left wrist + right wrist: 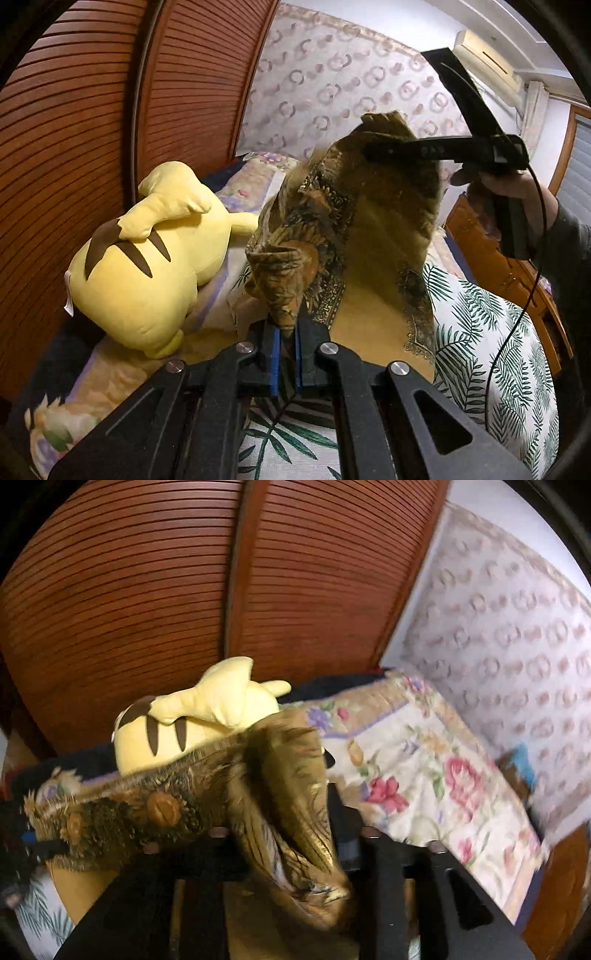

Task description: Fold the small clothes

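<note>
A brown and gold patterned cloth (354,221) hangs stretched between both grippers above the bed. My left gripper (287,328) is shut on its lower corner, the fabric pinched between the blue pads. My right gripper (373,149) is raised at the upper right and is shut on the cloth's top edge. In the right wrist view the cloth (280,794) drapes over the right gripper (325,801) and hides its fingertips. It stretches left toward the left gripper (33,842). This view is blurred.
A yellow plush toy (147,258) lies on the bed at the left, near the wooden louvred wardrobe doors (110,110). A leaf-print sheet (498,350) and a floral quilt (424,768) cover the bed. A wooden nightstand (498,266) stands at the right.
</note>
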A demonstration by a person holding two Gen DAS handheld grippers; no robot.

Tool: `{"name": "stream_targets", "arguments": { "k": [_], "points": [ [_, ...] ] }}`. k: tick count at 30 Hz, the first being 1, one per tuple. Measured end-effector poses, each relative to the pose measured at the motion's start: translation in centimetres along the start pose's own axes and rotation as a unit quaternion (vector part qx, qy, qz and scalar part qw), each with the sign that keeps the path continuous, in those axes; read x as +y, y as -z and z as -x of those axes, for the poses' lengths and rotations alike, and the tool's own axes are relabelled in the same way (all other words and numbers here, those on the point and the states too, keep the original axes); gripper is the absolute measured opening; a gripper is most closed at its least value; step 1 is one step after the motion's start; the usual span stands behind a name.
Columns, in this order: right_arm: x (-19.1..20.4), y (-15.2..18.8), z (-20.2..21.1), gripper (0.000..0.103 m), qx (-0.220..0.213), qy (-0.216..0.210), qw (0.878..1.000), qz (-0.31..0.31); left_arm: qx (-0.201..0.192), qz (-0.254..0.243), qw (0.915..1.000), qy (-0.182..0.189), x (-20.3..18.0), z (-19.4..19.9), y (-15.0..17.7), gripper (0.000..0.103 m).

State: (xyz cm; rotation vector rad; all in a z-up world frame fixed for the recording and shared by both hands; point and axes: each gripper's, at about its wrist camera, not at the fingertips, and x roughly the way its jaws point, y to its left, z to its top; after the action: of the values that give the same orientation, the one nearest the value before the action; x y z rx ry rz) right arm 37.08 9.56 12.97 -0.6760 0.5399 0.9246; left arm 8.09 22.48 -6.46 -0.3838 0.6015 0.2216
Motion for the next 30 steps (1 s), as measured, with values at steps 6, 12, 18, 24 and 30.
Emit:
{"name": "stream_targets", "arguments": {
  "k": [6, 12, 18, 24, 30],
  "points": [
    [-1.9, 1.9, 2.0, 0.072, -0.016, 0.019, 0.999, -0.047, -0.021, -0.019, 0.9995, -0.014, -0.4, 1.9, -0.7, 0.037],
    [-0.8, 6.0, 6.4, 0.072, -0.059, 0.032, 0.993, -0.100, -0.043, -0.037, 0.9984, -0.002, -1.6, 3.9, -1.5, 0.080],
    [1.7, 12.9, 9.9, 0.072, -0.097, 0.046, 0.982, -0.157, -0.059, -0.077, 0.9952, 0.003, -4.8, 5.2, -1.7, 0.080],
    [5.2, 19.1, 14.1, 0.072, -0.109, 0.080, 0.970, -0.200, -0.066, -0.115, 0.9908, 0.026, -9.4, 5.6, -1.2, 0.080],
    [8.6, 23.1, 19.5, 0.073, -0.132, 0.132, 0.953, -0.238, -0.070, -0.148, 0.9849, 0.056, -14.1, 6.3, -0.3, 0.081]
  ]
}}
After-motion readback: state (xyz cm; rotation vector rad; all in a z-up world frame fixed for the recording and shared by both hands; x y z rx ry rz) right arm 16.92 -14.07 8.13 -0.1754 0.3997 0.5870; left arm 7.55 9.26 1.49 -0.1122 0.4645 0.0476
